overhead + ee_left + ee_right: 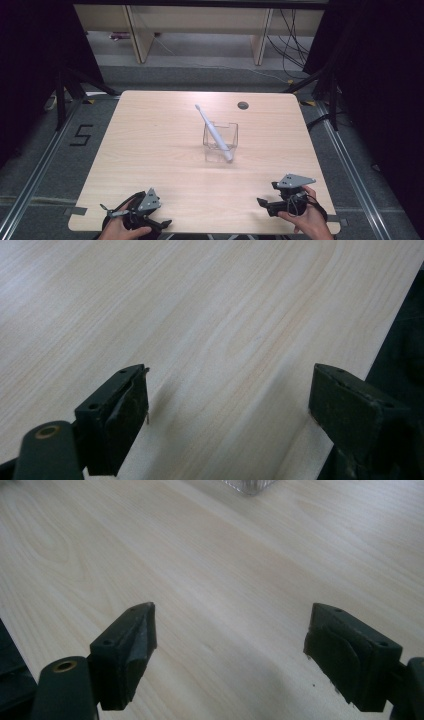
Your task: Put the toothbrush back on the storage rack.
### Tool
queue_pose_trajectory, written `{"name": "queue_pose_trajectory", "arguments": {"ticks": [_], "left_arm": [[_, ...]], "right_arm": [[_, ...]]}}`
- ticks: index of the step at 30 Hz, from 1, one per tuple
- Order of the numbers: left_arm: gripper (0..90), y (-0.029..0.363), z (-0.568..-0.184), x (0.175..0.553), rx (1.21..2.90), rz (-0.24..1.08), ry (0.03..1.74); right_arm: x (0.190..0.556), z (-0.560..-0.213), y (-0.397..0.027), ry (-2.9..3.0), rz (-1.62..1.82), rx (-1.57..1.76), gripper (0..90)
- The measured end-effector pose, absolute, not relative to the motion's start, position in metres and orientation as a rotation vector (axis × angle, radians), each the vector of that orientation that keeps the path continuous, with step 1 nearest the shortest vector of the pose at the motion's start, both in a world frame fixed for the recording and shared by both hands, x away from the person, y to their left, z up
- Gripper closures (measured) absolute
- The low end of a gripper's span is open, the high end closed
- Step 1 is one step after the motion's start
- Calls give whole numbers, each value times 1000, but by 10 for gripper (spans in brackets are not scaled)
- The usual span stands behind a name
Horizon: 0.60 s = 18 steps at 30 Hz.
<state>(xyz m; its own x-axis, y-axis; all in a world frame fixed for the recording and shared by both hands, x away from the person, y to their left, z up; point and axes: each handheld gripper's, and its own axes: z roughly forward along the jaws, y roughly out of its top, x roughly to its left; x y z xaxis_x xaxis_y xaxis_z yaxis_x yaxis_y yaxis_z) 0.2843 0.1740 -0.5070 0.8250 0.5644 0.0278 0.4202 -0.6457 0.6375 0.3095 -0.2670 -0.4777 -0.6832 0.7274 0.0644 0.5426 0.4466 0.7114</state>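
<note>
A clear square container (232,131) stands in the middle of the light wooden table (150,150). A white toothbrush (214,134) leans in it, head up and tilted to the far left. At the table's front left edge, a hand holds my left gripper (136,215) open; between its jaws (227,400) lies bare wood. My right gripper (267,194) is held at the front right, also open and empty (230,635). The container's base (250,485) peeks in at the top of the right gripper view. Both grippers are well short of the container.
A round cable hole (243,105) sits near the table's far edge, right of centre. The table's edge (385,330) runs down the right side of the left gripper view. Dark frame posts and cables stand around the table on the floor.
</note>
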Motion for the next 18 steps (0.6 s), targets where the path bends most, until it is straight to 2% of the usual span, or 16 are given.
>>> {"name": "queue_pose_trajectory", "arguments": {"ticks": [18], "left_arm": [[155, 175, -507, 285, 2375, 289, 714]], "right_arm": [[299, -483, -280, 2445, 1063, 1154, 201]]}}
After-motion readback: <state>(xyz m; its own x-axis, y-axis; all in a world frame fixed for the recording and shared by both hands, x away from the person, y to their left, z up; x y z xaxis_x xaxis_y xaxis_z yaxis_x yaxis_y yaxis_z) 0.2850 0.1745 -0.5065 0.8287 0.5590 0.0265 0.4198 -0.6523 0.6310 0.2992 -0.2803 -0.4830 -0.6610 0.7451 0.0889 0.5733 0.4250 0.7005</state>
